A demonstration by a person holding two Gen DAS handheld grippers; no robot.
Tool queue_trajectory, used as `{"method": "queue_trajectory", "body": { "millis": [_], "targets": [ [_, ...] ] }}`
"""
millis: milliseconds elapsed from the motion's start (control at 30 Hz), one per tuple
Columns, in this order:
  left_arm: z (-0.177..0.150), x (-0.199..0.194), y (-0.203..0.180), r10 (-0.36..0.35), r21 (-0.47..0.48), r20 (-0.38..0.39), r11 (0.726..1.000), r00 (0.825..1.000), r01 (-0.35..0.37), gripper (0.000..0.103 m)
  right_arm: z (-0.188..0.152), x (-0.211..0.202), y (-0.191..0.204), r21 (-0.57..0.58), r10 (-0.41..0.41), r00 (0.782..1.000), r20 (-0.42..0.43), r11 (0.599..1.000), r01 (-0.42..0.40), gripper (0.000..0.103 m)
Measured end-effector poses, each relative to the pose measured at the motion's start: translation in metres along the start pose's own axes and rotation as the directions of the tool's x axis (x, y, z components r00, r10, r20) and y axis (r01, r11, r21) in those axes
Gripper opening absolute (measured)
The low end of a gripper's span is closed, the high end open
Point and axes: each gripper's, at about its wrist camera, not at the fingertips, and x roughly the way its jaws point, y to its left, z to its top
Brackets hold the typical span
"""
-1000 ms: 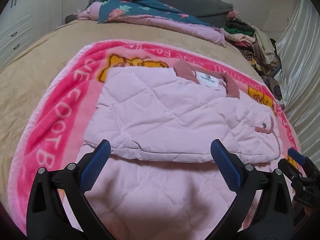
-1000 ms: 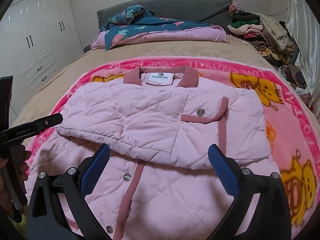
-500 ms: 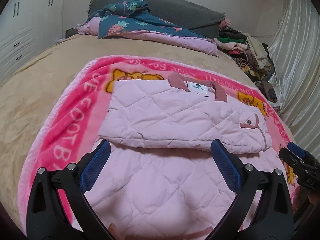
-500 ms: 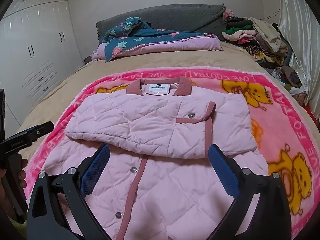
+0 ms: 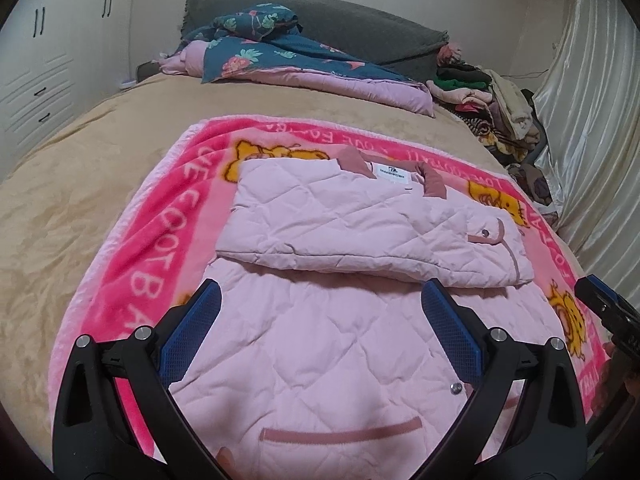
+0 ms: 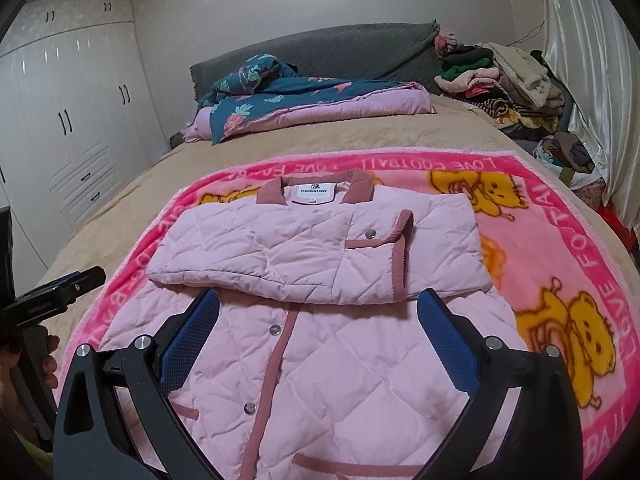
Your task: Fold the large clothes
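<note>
I have the left tongs (image 5: 320, 320) spread wide and holding nothing, hanging above the lower half of the pink quilted jacket (image 5: 340, 352). My right tongs (image 6: 324, 324) are just as wide apart and empty, over the jacket's buttoned front. The jacket lies on the pink cartoon blanket (image 6: 560, 248) on the bed (image 5: 80, 200), collar at the far end, with both sleeves folded across the chest. A clothes pile (image 6: 508, 88) sits at the bed's far right corner.
</note>
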Motion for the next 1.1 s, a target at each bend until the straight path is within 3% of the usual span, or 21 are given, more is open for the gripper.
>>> {"method": "queue_trajectory", "body": {
  "millis": [633, 1100],
  "targets": [
    [-0.012, -0.058, -0.007, 0.018, 0.018, 0.068, 1.000, 0.998, -0.019, 0.094, -0.003, -0.066, 0.001, -0.012, -0.019, 0.996, 0.086, 1.000, 0.020, 0.099],
    [-0.035, -0.078, -0.009, 0.009, 0.011, 0.065, 1.000, 0.998, -0.010, 0.094, -0.018, -0.100, -0.006, -0.027, -0.027, 0.994, 0.103, 0.999, 0.030, 0.099]
  ]
}}
